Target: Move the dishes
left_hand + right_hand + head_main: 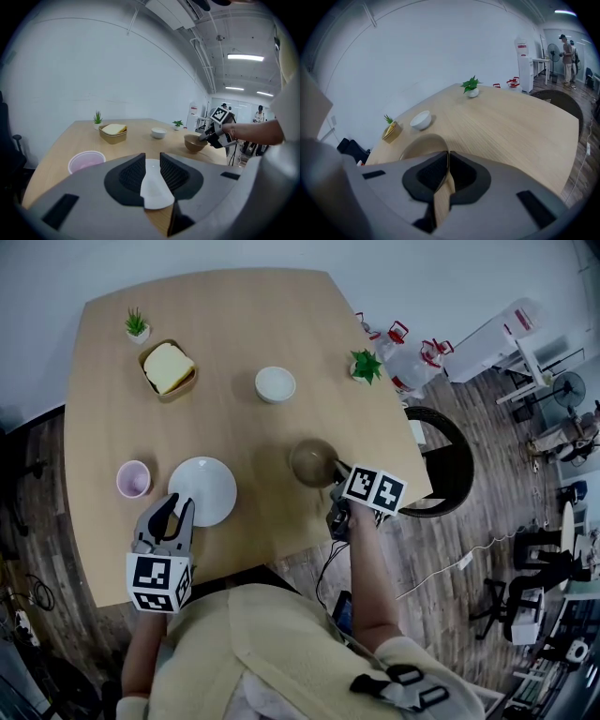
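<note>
Pinching the brown bowl (312, 462) by its rim near the counter's (234, 352) right edge, the right gripper (335, 474) grips only a thin wall, so the bowl could tip or slip when lifted. The left gripper (175, 513) has its jaws spread astride the white plate's (204, 486) near rim; closing off-centre might shove the plate.

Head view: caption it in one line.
Right gripper clamps the brown bowl; open left gripper hovers at the white plate.
</note>
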Demonstrator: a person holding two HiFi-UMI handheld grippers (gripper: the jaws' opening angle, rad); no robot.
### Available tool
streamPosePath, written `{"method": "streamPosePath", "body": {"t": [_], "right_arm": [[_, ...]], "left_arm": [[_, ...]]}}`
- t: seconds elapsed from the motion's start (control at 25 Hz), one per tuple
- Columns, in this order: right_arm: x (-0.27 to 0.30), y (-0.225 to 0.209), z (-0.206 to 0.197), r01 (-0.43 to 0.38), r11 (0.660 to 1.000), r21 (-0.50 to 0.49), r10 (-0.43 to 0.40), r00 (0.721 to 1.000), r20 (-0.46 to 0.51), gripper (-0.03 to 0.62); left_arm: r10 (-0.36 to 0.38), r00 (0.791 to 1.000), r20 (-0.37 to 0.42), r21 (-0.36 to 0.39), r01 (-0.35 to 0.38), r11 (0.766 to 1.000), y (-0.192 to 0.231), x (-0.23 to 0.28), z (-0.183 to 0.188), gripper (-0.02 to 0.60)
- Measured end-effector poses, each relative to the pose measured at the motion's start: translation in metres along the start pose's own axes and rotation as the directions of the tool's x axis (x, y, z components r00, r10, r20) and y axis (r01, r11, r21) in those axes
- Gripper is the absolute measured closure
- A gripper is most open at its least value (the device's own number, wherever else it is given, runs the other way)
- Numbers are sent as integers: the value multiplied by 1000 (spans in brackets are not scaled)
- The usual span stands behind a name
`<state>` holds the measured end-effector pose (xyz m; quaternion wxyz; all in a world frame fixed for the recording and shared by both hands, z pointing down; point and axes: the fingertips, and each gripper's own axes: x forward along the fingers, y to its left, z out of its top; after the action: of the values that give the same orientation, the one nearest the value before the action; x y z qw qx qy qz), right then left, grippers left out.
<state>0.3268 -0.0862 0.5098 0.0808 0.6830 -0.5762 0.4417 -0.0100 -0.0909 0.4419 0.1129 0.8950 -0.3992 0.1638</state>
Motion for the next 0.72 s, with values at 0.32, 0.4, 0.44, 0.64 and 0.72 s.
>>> {"method": "streamPosePath", "body": {"t": [0.32,0.4,0.44,0.64,0.72], "right_arm": [[-11,-24,-1,38,998,45,-39,999,15,563],[-11,-26,-2,38,998,49,-39,999,17,562],[-11,-26,-3,36,998,53,-37,999,18,560],[-10,-22,-7,19,998,60,-21,999,31,559],[-10,-21,-7,9,998,54,-11,999,39,535]], "left_arm": [[-33,999,-9,4,33,999,-2,7,1,480],[-41,999,-12,6,41,999,-4,9,0,480],[-45,999,-15,8,45,999,-6,10,0,480],[-59,998,-20,11,59,998,-11,11,-1,480],[-60,998,-22,10,60,998,-11,12,-1,480]]}}
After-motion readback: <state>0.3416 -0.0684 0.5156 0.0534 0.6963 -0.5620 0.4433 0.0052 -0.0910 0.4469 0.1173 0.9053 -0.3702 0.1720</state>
